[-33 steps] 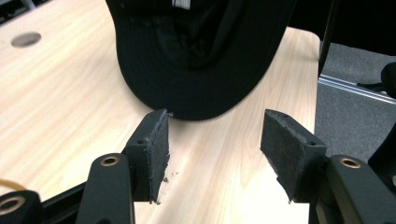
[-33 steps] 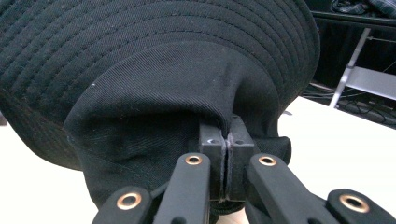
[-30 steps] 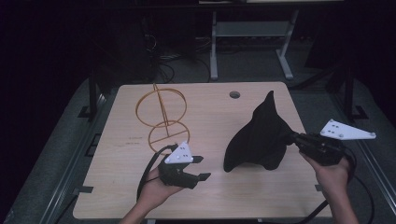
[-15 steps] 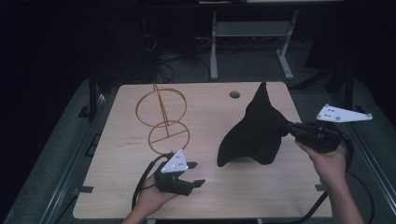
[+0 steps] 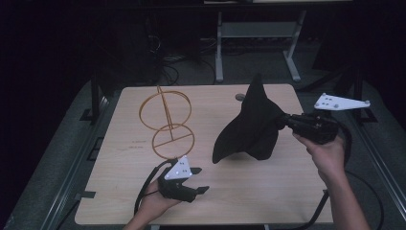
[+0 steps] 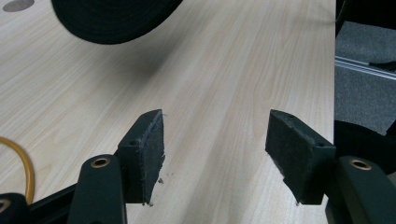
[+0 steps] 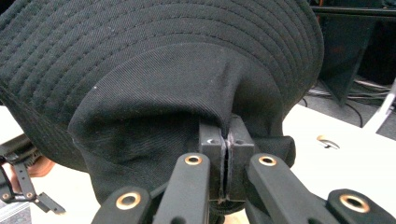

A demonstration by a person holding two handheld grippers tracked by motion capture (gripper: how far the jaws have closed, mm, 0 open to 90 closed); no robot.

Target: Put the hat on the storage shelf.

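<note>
Dark surroundings frame a pale wooden counter (image 5: 143, 120) in the high view, with a desk frame and cables on the floor beyond its far edge. Compared with the two earlier high views, the black hat (image 5: 251, 125) has come off the wood: a second ago it rested near the right edge, whereas now it hangs tilted, crown pointing up and far, its brim clear of the surface on the near left. The right gripper (image 5: 286, 120), level and pointing left, has carried it up and toward the middle. The left gripper (image 5: 197, 179) has sunk slightly near the near edge, just right of the orange wire stand (image 5: 166, 122), whose two rings are unchanged. Left gripper view: the jaws stand wide apart with bare wood between them, having just been opening; the hat's brim (image 6: 112, 21) floats beyond them at upper left, and a curve of the stand (image 6: 25, 163) shows at lower left. Right gripper view: the jaws are pressed together on a fold of the hat (image 7: 163, 93) where crown meets brim, the fabric bulging above them. Judged from this, the lift is done and the hat is heading for the stand, the free left gripper readied to steady the brim.
</note>
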